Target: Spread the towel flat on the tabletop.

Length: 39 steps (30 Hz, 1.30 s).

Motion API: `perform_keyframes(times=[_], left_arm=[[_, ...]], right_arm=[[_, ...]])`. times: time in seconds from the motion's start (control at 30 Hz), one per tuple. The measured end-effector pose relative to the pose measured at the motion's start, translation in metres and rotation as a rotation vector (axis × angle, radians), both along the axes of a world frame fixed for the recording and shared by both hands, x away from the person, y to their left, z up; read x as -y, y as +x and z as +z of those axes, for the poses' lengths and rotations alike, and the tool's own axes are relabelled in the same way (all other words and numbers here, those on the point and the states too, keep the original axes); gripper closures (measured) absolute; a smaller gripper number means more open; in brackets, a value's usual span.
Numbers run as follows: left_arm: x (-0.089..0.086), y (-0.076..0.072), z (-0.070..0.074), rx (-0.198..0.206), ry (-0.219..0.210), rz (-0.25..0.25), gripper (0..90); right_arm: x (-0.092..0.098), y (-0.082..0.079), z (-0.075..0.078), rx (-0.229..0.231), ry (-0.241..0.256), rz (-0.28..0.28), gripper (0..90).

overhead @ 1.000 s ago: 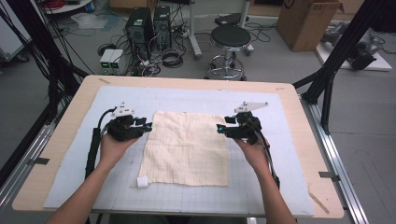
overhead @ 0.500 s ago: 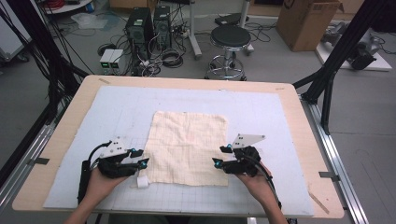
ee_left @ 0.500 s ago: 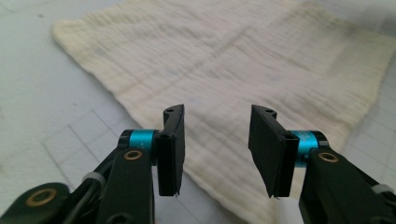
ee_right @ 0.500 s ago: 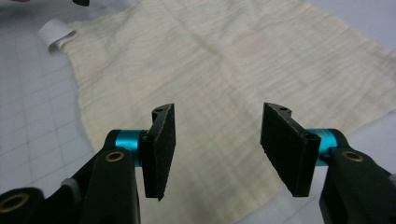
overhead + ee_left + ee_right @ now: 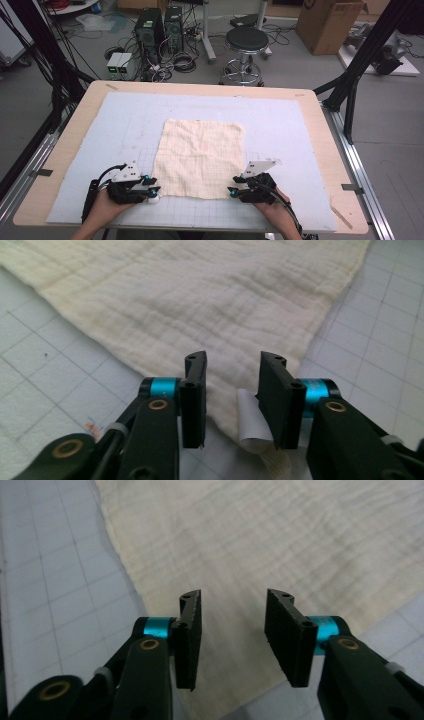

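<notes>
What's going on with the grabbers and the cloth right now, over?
Left gripper open over cloth's near-left corner, white tag between its jaws. Right gripper open over near-right corner. Cloth flat on mat. Nothing in the way.

Grey floor, black stool [image 5: 246,41], computer towers [image 5: 160,25], cardboard box [image 5: 327,20]

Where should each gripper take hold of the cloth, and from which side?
Take the cloth by its two near corners, coming in from the person's edge of the table. It lies flat, so only edges and corners give the fingers something to close on. The left gripper already straddles the corner with the white tag; the right gripper stands open over the other.
</notes>
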<state>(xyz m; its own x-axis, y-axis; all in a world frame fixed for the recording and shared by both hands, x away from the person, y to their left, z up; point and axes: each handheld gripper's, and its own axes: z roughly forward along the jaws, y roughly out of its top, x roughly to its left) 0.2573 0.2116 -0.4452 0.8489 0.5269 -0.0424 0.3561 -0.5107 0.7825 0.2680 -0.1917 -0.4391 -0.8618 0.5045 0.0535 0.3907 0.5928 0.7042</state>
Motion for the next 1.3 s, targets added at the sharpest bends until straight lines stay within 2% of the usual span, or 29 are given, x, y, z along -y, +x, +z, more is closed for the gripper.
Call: perform_keyframes(times=[0.03, 0.23, 0.43, 0.53, 0.67, 0.93, 1.3], left_arm=[[0.0, 0.0, 0.0, -0.001, -0.002, -0.001, 70.1], [0.001, -0.001, -0.001, 0.026, 0.02, 0.03, 85.4], [0.001, -0.003, 0.001, 0.028, 0.024, 0.039, 88.7], [-0.001, -0.006, 0.002, 0.027, 0.017, 0.039, 88.8], [-0.002, -0.011, 0.002, 0.044, 0.033, 0.048, 88.8], [-0.006, -0.021, 0.005, 0.054, 0.022, 0.053, 88.9], [-0.012, -0.03, 0.006, 0.042, 0.008, 0.06, 88.8]], right_arm=[[-0.001, -0.001, -0.001, 0.014, -0.004, -0.003, 61.9], [0.001, 0.004, -0.002, 0.004, 0.008, -0.003, 71.6], [0.001, 0.008, -0.001, -0.007, 0.015, 0.0, 82.3], [0.002, 0.01, -0.001, -0.029, 0.027, 0.007, 86.1], [0.002, 0.01, -0.001, -0.034, 0.028, 0.011, 87.0], [0.003, 0.007, 0.003, -0.037, 0.047, 0.02, 87.1], [-0.002, -0.001, 0.005, -0.044, 0.045, 0.043, 87.2]])
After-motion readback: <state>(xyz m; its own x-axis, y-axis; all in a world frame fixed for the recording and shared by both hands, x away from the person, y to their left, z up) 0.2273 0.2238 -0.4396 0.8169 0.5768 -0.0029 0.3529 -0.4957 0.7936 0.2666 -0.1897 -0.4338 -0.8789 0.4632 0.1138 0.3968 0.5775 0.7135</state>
